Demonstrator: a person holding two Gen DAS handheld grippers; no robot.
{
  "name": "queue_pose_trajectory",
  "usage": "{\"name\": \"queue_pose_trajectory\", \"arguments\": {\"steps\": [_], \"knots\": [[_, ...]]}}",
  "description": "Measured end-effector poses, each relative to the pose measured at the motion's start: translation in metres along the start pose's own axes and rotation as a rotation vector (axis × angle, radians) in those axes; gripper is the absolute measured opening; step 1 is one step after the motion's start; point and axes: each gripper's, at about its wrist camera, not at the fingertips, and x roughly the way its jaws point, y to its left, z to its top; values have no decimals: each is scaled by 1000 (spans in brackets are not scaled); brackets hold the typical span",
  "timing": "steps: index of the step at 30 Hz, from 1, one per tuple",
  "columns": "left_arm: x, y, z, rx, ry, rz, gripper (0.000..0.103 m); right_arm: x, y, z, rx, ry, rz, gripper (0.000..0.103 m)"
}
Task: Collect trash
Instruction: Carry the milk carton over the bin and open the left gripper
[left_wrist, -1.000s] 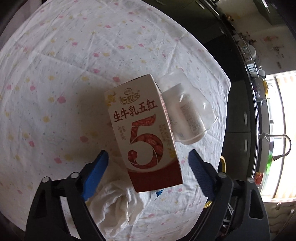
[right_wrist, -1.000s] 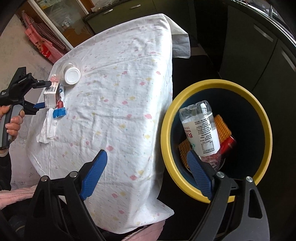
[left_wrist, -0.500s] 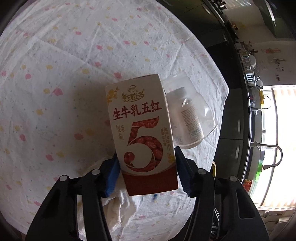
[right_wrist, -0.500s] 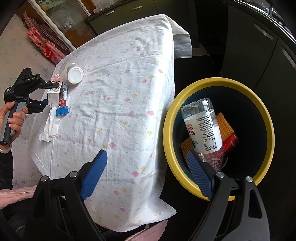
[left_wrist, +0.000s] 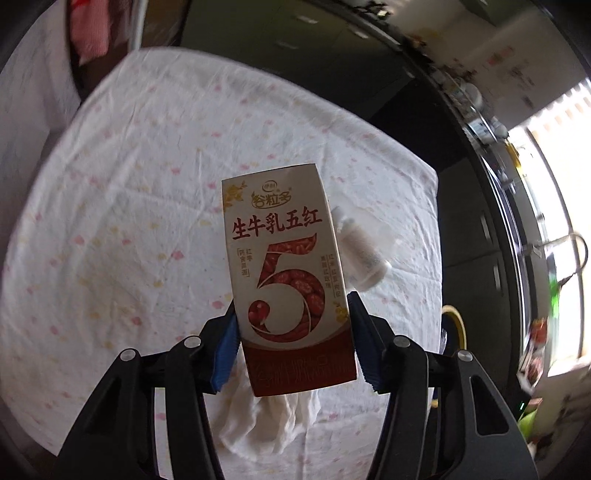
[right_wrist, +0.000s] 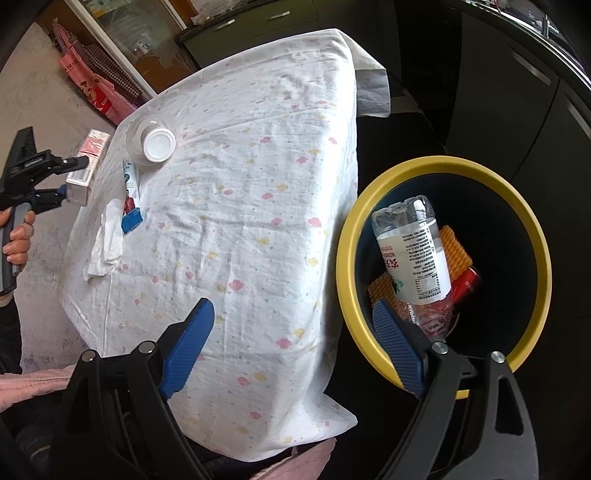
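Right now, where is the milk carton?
In the left wrist view, the milk carton is clamped in the left gripper, lifted off the table, with the crumpled tissue below it.

A white tablecloth with pastel spots is covering the table, dark cabinets are standing behind, and red checked bags (against a glass-fronted cupboard) are sitting on the floor.

- Carton: printed paperboard, smooth, slight sheen.
- Tablecloth: thin woven cloth, matt, creased.
- Bin: smooth plastic, glossy yellow rim.
- Bottle: clear crinkled plastic, paper label.
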Motion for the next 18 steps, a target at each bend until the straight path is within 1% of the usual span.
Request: {"name": "queue_pose_trajectory", "arguments": {"steps": [4,8,9,10,12,14,16,18], "knots": [[-21,-29,-14,154,-23,1,55,-8,1,-4,0,-14,-15,83],[-31,-78,-41,342,-13,-26,55,-23,-9,-12,33,-54,-56,83],[-32,-94,-49,394,-1,-44,55,-29,-13,-15,47,-69,-73,83],[-31,-102,-54,417,7,-55,55,-33,-18,-19,59,-84,-92,83],[-27,-130,-67,483,44,-100,55,-44,-30,-29,93,-114,-135,83],[-19,-161,-79,544,94,-151,55,-52,-45,-40,139,-132,-142,83],[-10,-185,-89,590,126,-181,55,-58,-59,-51,182,-144,-149,83],[6,-222,-103,652,172,-223,55,-63,-69,-59,207,-150,-156,83]]}}
